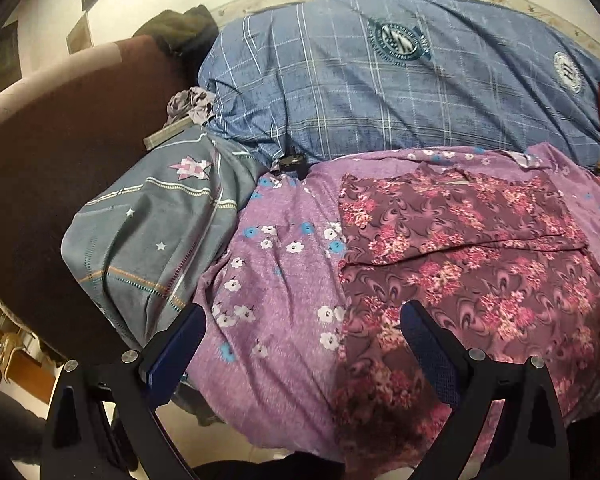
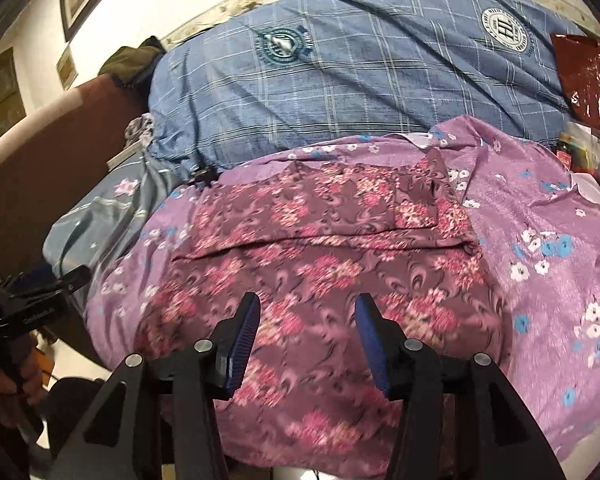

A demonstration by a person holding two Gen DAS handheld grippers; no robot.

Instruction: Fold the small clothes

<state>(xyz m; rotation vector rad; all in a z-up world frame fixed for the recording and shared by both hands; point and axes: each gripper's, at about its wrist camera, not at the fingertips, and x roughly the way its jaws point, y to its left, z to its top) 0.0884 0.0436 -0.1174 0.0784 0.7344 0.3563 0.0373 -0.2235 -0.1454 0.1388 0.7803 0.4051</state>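
A maroon garment with pink flowers (image 1: 468, 264) lies spread flat on a purple flowered sheet (image 1: 276, 280), its far part folded over with a seam across the middle. It also shows in the right wrist view (image 2: 320, 256). My left gripper (image 1: 300, 316) is open and empty above the garment's near left edge. My right gripper (image 2: 308, 304) is open and empty above the garment's near middle. The left gripper also shows at the left edge of the right wrist view (image 2: 40, 288).
A blue checked quilt (image 1: 380, 80) lies behind the purple sheet (image 2: 540, 248). A grey-blue starred pillow (image 1: 152, 232) sits at the left by a brown headboard (image 1: 52, 152). A red plastic bag (image 2: 588, 80) and small items lie at the far right.
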